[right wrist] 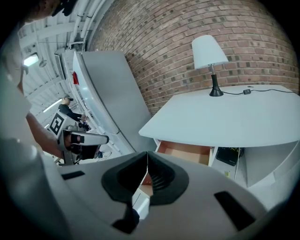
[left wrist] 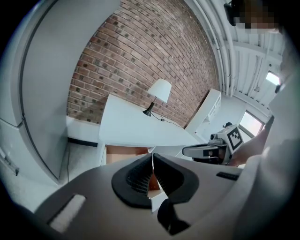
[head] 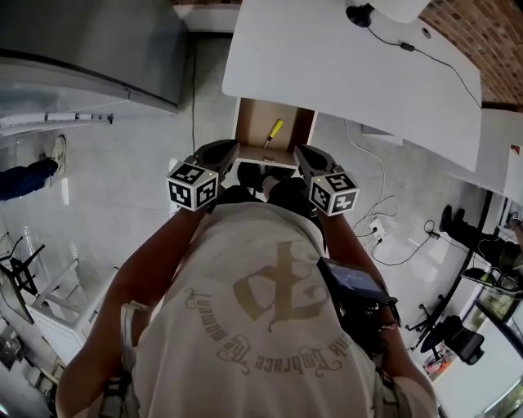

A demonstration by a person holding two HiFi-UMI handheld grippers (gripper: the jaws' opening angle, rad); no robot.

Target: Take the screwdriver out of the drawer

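Observation:
A screwdriver point(head: 273, 130) with a yellow handle lies in the open wooden drawer point(head: 253, 122) under the white desk point(head: 351, 65). Both grippers hang side by side just in front of the drawer's near edge. My left gripper point(head: 230, 152) is shut with nothing between its jaws, and its tips meet in the left gripper view point(left wrist: 152, 156). My right gripper point(head: 301, 153) is also shut and empty, its tips closed in the right gripper view point(right wrist: 146, 154). Both gripper views show the drawer point(left wrist: 124, 153) point(right wrist: 185, 152) ahead, but the screwdriver is hidden in them.
A lamp point(head: 359, 12) with a black cord stands on the desk by a brick wall point(right wrist: 168, 51). A tall grey cabinet point(head: 82, 49) stands to the left. Cables point(head: 384, 237) and an office chair point(head: 458, 335) are on the floor at the right. Another person's legs point(head: 33, 171) show far left.

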